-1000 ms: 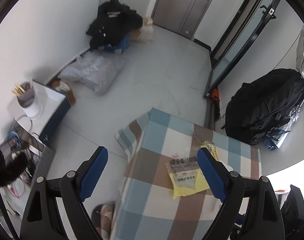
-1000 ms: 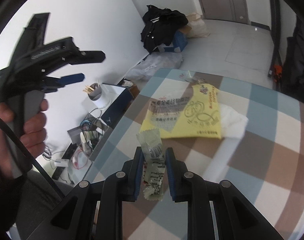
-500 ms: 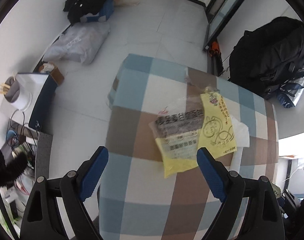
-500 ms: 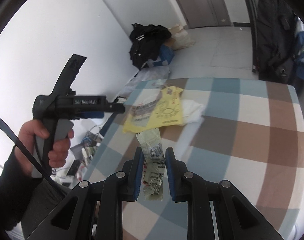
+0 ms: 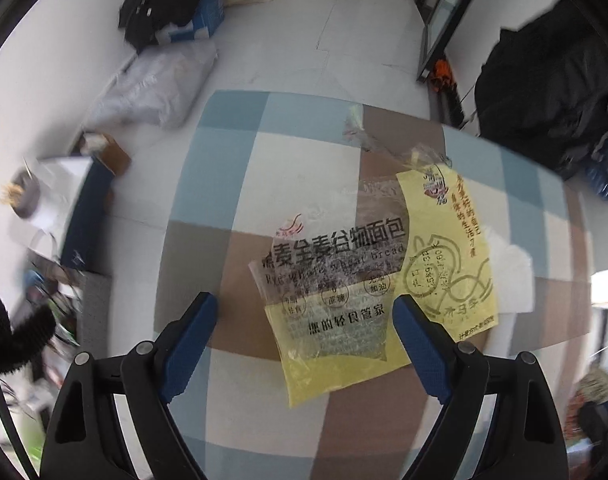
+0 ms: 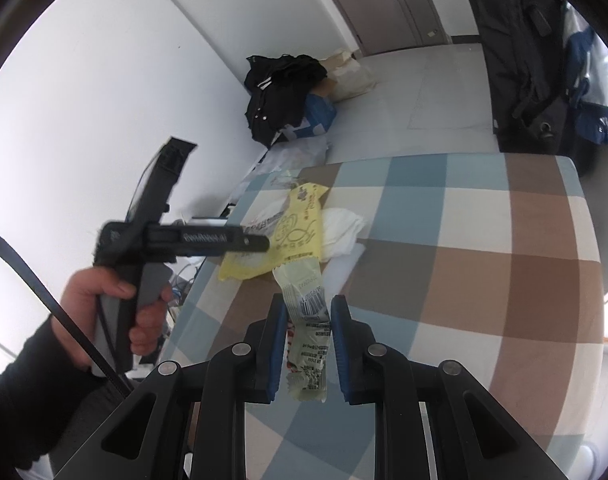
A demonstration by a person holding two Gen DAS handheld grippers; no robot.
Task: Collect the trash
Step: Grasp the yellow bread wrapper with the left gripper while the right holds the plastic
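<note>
1. Checked tablecloth [image 5: 239, 168] on a table in a white-walled room.
2. Bread bag [image 5: 336, 276], clear film over a yellow paper sheet [image 5: 452, 248], flat mid-table: light, limp, likely slippery; best pinched at the near edge.
3. Left gripper [image 5: 304, 320] spread wide above it, gripping nothing.
4. Right gripper [image 6: 306, 320] clenched on a snack wrapper [image 6: 308, 316].
5. White tissue [image 6: 342, 228] just beside the sheet.

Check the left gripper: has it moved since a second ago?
Yes. The left gripper has come in over the checked table and tipped downward: its open fingers now frame the clear bread wrapper, which sat off to one side before.
</note>
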